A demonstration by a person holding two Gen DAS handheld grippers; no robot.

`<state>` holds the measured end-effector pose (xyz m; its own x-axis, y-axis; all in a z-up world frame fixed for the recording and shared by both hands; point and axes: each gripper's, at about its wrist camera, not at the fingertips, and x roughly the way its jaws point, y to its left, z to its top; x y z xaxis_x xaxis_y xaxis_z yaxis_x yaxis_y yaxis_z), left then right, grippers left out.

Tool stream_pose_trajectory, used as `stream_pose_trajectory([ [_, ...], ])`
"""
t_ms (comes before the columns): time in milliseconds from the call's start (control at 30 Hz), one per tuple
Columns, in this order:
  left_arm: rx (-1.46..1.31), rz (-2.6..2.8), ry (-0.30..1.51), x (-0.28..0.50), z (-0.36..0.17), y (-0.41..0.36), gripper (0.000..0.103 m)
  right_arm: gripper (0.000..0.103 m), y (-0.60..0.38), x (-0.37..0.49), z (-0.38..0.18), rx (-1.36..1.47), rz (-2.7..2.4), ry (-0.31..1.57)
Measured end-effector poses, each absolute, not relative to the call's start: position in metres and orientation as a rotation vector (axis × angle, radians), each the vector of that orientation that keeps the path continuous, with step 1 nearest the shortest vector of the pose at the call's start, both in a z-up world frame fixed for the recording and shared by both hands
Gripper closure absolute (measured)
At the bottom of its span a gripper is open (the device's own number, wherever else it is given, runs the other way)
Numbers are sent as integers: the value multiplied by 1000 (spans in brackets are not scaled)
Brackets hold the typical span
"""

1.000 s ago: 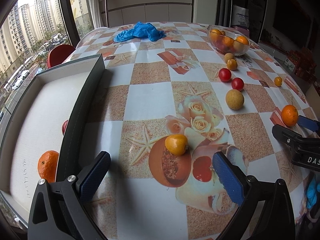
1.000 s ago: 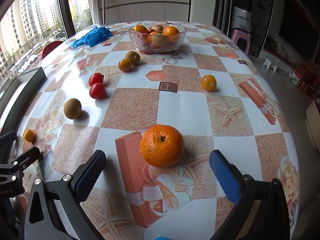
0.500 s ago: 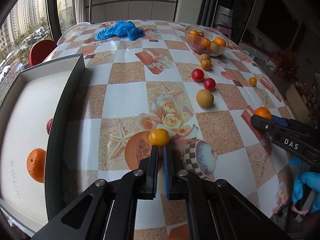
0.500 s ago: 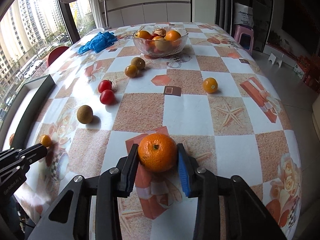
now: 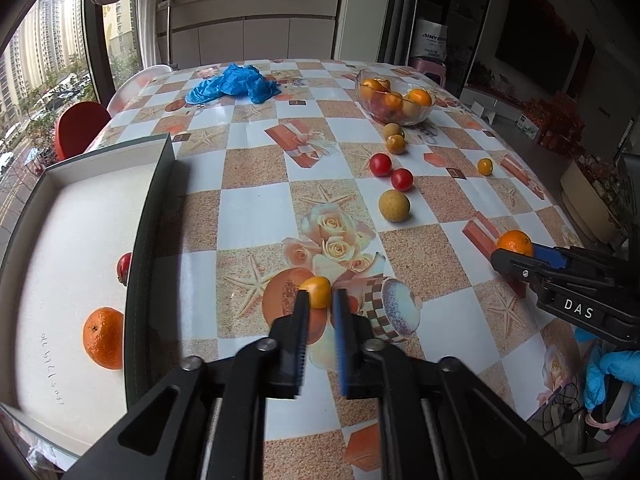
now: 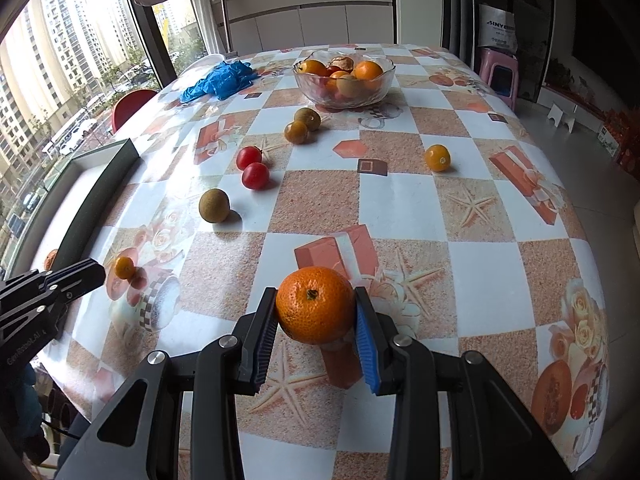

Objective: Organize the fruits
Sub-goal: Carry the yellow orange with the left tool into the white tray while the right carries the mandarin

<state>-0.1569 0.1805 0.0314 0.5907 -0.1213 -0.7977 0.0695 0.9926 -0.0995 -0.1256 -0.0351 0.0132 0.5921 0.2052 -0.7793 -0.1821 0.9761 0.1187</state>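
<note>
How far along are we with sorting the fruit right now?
Done: the box already holds an orange and a red fruit. In hand: the right gripper is clamped on a second orange; the left gripper's jaws are opening around a small orange fruit, not clearly gripped. Left: six loose fruits on the table, among them two red ones.
</note>
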Motion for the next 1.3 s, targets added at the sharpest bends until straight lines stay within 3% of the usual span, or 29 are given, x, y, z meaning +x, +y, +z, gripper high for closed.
stream_pose_trajectory([
  [33,-51,-97,927,-156,31,180,21,63,-35,-126,14,28,227,911],
  [67,-49,-72,889,-158,32,181,10,63,-35,-127,14,29,228,910],
  [367,-16,-51,893,-140,23,173,10,63,-38,-129,14,40,240,913],
  [567,-25,-26,958,-133,7,173,57,63,-37,-130,17,37,247,909],
  [600,-15,-27,954,-133,7,172,73,63,-36,-130,18,37,249,907],
  [633,-24,-44,960,-132,7,172,82,63,-35,-130,19,38,251,907],
  [967,-147,-93,884,-151,49,200,82,63,-1,-133,43,-20,306,887],
  [1300,-170,93,773,-181,88,294,82,63,90,-130,81,-113,470,844],
])
